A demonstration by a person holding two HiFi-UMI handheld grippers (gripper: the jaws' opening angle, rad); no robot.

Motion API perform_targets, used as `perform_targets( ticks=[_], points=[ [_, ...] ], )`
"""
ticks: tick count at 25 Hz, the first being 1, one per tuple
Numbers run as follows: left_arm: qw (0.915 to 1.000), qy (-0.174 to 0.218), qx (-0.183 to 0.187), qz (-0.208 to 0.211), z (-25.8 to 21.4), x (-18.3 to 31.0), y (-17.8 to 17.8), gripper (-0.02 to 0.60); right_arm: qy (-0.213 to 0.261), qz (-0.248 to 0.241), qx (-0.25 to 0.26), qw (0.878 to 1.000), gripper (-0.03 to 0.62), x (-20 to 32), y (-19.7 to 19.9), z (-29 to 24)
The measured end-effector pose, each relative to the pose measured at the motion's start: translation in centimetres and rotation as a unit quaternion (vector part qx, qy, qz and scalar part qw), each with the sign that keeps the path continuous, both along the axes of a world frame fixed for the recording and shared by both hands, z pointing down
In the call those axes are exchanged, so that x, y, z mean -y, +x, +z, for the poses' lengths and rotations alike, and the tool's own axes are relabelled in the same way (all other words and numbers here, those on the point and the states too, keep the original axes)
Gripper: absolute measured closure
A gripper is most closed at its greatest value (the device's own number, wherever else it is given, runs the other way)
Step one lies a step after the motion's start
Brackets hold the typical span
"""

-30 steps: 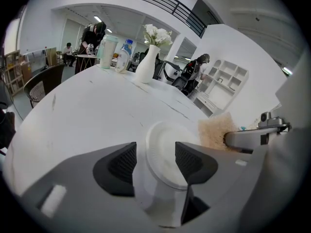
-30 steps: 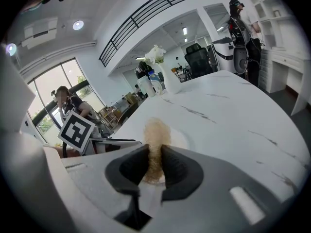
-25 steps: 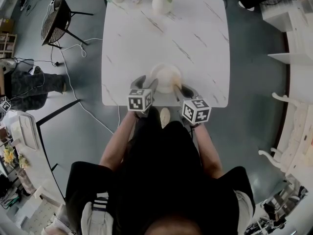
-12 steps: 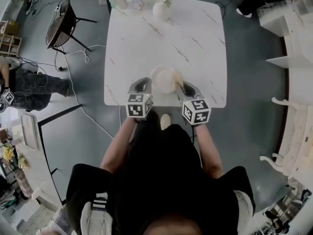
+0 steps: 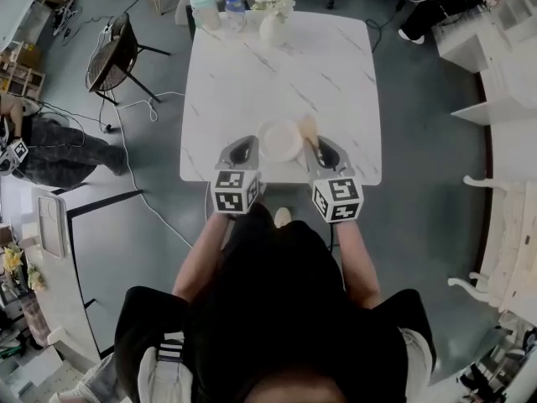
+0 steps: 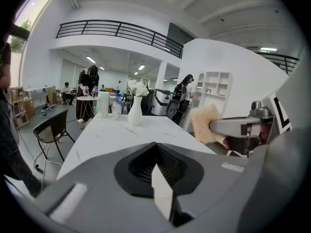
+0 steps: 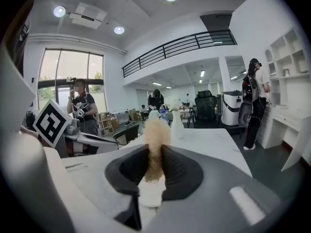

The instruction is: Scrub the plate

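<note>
Jaws of the left gripper point(image 6: 156, 152) sit shut together, the right gripper's point(image 7: 154, 154) clamp a tan scrub pad point(image 7: 156, 130), and the pale plate point(image 5: 279, 139) lies between them by the marble table's point(image 5: 252, 65) near edge, likely stiff, slick and breakable, best pinched at its left rim.

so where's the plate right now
Head view, centre: plate by the table's near edge, its left rim in the left gripper's just-closed jaws, the sponge to its right.

The left hand-held gripper point(image 5: 245, 148) and right hand-held gripper point(image 5: 324, 148) have grey moulded shells with a black ribbed recess around the jaws. At the rear of each sits a white cube point(image 5: 234, 191) bearing black square markers. The operator wears a black short-sleeved top point(image 5: 277, 309).
</note>
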State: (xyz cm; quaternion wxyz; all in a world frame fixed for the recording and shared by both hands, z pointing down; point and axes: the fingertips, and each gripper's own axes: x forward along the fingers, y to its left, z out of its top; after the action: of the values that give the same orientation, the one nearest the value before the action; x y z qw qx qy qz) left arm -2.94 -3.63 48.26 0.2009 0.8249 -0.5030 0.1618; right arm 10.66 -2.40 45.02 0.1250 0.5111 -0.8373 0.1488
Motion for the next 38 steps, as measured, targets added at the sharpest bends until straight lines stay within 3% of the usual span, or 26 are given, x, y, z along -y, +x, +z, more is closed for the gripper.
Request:
perform_targets(
  ticks=[13, 23, 38],
  points=[
    [0.996, 0.089, -0.001, 0.007, -7.2, -4.6, 0.7, 0.577, 0.072, 0.004, 0.01, 0.997, 0.526, -4.4, 2.6, -5.5],
    [0.9961, 0.088, -0.001, 0.006, -7.3, -7.4, 1.2, 0.577, 0.081, 0.023, 0.011, 0.996, 0.526, -7.1, 4.9, -5.4],
    [0.9954, 0.095, 0.001, 0.012, -7.8, -8.2, 1.4, 0.577, 0.084, 0.024, 0.011, 0.996, 0.526, -8.1, 4.6, -5.3]
  ],
)
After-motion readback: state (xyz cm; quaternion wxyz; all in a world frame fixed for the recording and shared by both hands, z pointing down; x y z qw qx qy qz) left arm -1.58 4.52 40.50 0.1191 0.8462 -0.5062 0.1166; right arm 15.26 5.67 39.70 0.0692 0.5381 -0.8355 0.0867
